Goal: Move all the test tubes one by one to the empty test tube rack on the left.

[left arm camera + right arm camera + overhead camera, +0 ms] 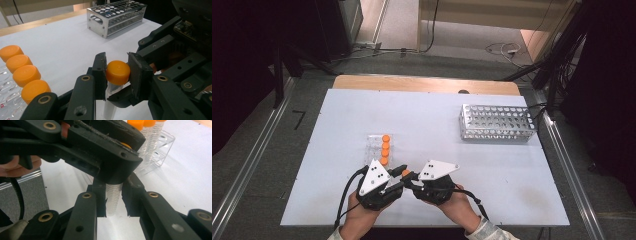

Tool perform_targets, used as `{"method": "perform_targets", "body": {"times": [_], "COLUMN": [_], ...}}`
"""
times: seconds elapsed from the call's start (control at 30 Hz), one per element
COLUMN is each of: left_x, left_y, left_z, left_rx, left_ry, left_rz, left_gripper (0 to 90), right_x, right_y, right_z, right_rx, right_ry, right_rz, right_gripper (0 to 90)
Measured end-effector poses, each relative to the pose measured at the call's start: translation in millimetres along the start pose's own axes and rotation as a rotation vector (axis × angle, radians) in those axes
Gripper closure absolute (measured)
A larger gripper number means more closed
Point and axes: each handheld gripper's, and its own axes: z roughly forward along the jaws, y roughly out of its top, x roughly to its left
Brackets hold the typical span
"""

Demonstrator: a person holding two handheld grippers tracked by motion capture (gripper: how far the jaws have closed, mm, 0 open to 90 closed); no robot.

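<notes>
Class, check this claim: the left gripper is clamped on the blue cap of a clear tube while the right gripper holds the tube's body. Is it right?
Not quite: the cap is orange, not blue, as the left gripper view shows. The left gripper does clamp it, and the right gripper holds the tube's body.

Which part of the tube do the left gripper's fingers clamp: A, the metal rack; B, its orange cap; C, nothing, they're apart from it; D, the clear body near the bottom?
B: in the left gripper view the left gripper has its fingers pressed on both sides of the orange cap, while the right gripper grips the clear tube body below it.
</notes>
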Motion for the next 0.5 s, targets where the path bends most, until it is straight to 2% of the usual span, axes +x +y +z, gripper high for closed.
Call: {"method": "perform_targets", "body": {"times": [0.23,0.3,0.43,0.5], "left_x": [1.3,2.4,5.6,7.0], "left_y": [1.3,2.9,7.8,10.1], "left_z": [-1.7,-3.6,-10.9,-14.3], "left_rx": [0.002,-0.002,-0.027,-0.038], "left_ry": [-0.014,-0.017,-0.017,-0.014], "left_rz": [-0.015,-0.019,-0.034,-0.039], "left_gripper": [69.3,69.3,69.3,69.4], "right_x": [0.7,1.7,4.6,5.5], "right_y": [0.1,0.8,2.0,2.3], "right_z": [-0.9,-1.5,-1.4,-1.1], "right_rx": [-0.006,-0.012,-0.004,0.005], "right_ry": [0.013,0.03,0.04,0.052], "right_rz": [0.005,-0.004,-0.019,-0.011], "right_gripper": [69.3,55.3,35.6,30.3]}}
